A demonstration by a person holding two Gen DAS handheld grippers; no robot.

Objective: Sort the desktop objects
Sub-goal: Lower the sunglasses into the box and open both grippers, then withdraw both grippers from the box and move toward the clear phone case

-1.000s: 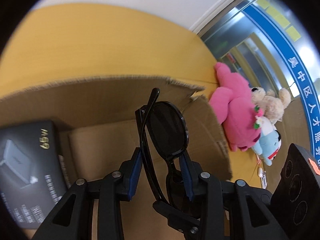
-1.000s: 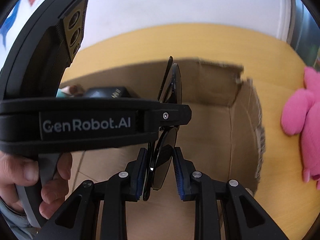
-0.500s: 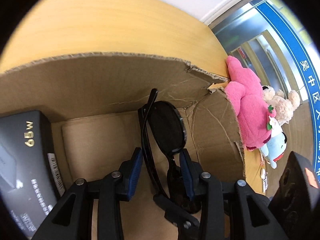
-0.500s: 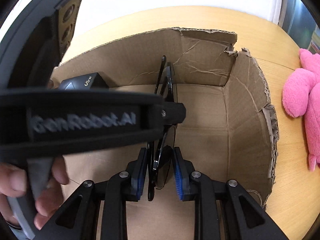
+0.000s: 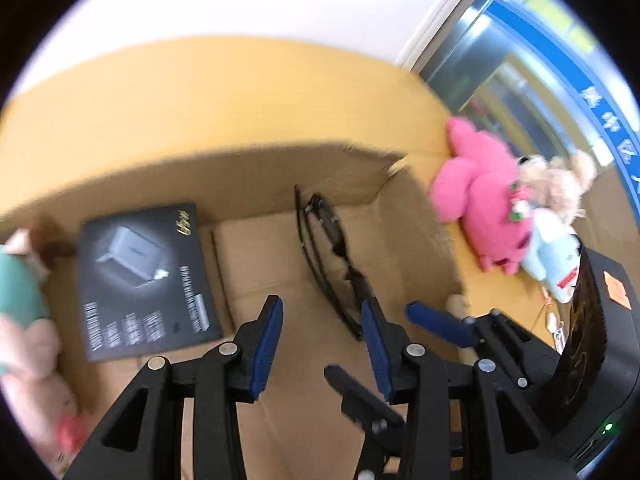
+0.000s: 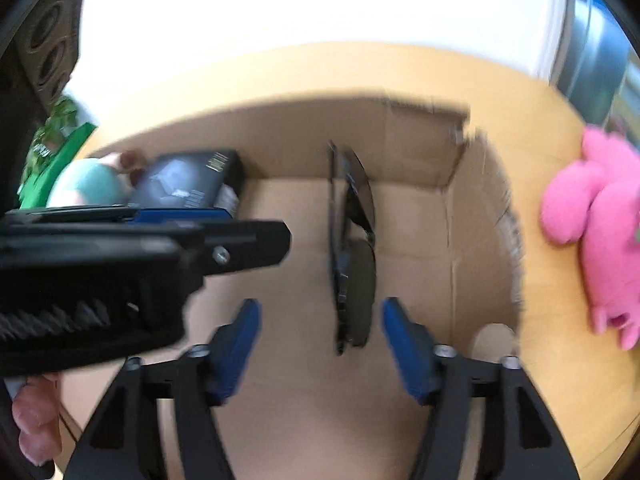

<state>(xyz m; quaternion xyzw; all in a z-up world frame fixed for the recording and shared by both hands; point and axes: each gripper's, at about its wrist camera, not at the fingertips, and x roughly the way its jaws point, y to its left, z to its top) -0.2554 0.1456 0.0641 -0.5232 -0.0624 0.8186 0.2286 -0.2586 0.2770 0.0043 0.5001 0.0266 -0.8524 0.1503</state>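
We observe the left tool (image 5: 324, 342) released, its blue pads (image 5: 266, 344) spread apart above the floor of the cardboard box (image 5: 256, 252). The right tool (image 6: 320, 352) is likewise released, with its blue pads (image 6: 404, 354) set wide on either side of the sunglasses (image 6: 352, 248) and not touching them. In the left wrist view the right tool (image 5: 440, 324) appears at the right, just beside the left one, its pad reaching in over the box's right wall. The sunglasses (image 5: 328, 256) lie inside the box, in its right half, with the folded black frame running from the rear wall toward the tools; both views are motion-blurred, so we cannot tell whether they rest fully on the box floor. To their left, a black charger carton (image 5: 140, 276) marked 65W lies flat in the box, and soft toys in teal and pale pink (image 5: 24, 320) sit at the box's left end. The box stands on the yellow wooden counter (image 5: 200, 96). Outside the box's right wall, a pink plush toy (image 5: 484, 216) rests on the counter together with a beige teddy (image 5: 556, 188) and a light-blue doll (image 5: 552, 256).
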